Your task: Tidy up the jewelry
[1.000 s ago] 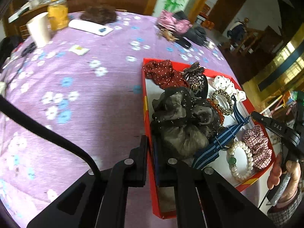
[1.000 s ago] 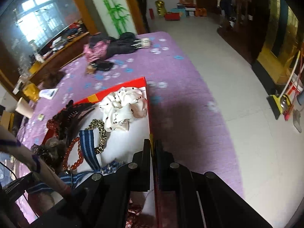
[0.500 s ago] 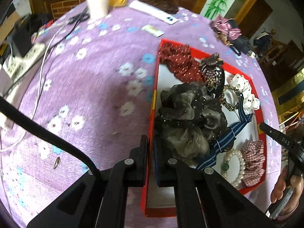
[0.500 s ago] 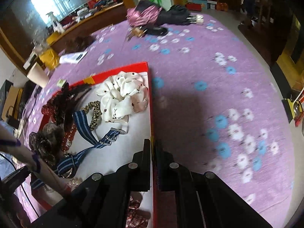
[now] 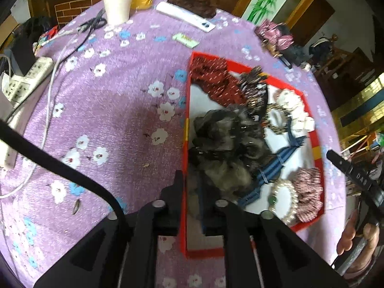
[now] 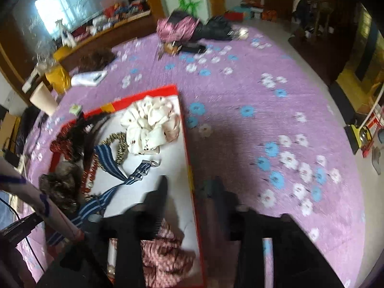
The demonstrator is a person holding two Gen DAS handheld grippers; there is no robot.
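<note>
Tray (image 5: 316,141) of jewelry on bench: left tongs (image 5: 190,192) and right tongs (image 6: 189,187), lately clamped on opposite walls, have just been opening, now apart, walls between; tray released

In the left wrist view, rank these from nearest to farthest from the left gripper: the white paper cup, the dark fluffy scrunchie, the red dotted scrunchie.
Measured from the left gripper:
1. Dark fluffy scrunchie, just ahead, inside the red tray.
2. Red dotted scrunchie, at the tray's far corner.
3. White paper cup, far across the purple cloth, upper left.
</note>
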